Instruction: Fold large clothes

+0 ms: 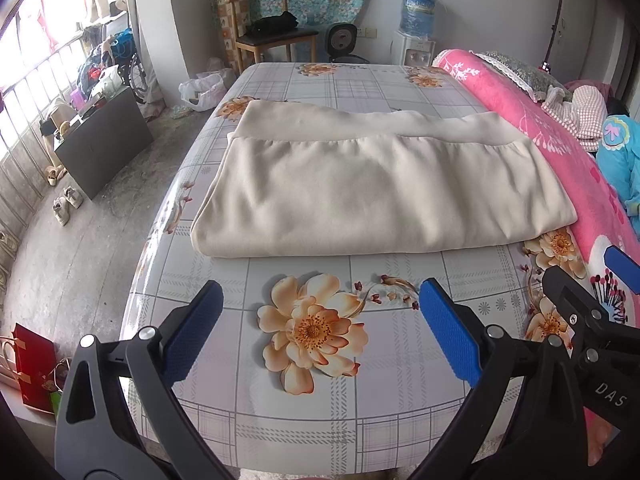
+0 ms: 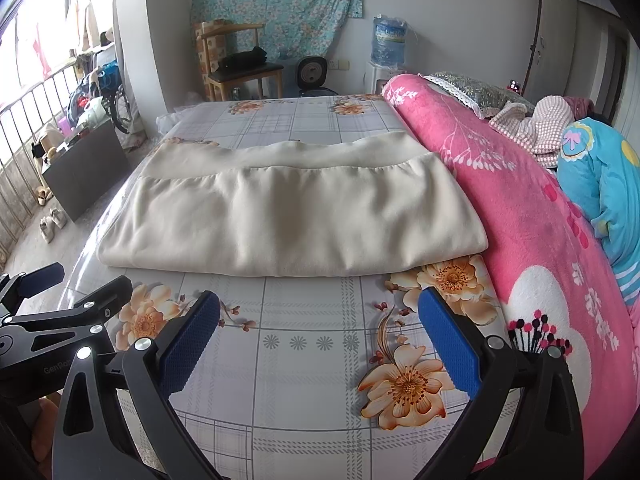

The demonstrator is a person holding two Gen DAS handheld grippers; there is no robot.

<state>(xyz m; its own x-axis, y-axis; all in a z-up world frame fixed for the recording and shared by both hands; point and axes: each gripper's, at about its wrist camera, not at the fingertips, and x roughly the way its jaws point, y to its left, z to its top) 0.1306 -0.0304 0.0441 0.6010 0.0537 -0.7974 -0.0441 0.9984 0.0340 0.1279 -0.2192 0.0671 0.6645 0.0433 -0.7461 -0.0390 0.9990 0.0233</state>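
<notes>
A cream garment [image 1: 372,184] lies folded in a wide rectangle on the flowered sheet of the bed [image 1: 304,420]; it also shows in the right wrist view [image 2: 288,216]. Its upper layer ends short of the far edge, so a strip of the lower layer shows behind. My left gripper [image 1: 320,332] is open and empty, held over the sheet a little before the garment's near edge. My right gripper [image 2: 320,340] is open and empty, beside the left one, also short of the near edge. Each gripper shows at the side of the other's view.
A rolled pink blanket [image 2: 532,216] runs along the right of the bed, with pillows and a blue garment [image 2: 604,184] beyond. A wooden chair [image 1: 268,36], a water dispenser [image 1: 416,40] and a dark box [image 1: 100,148] stand on the floor at back and left.
</notes>
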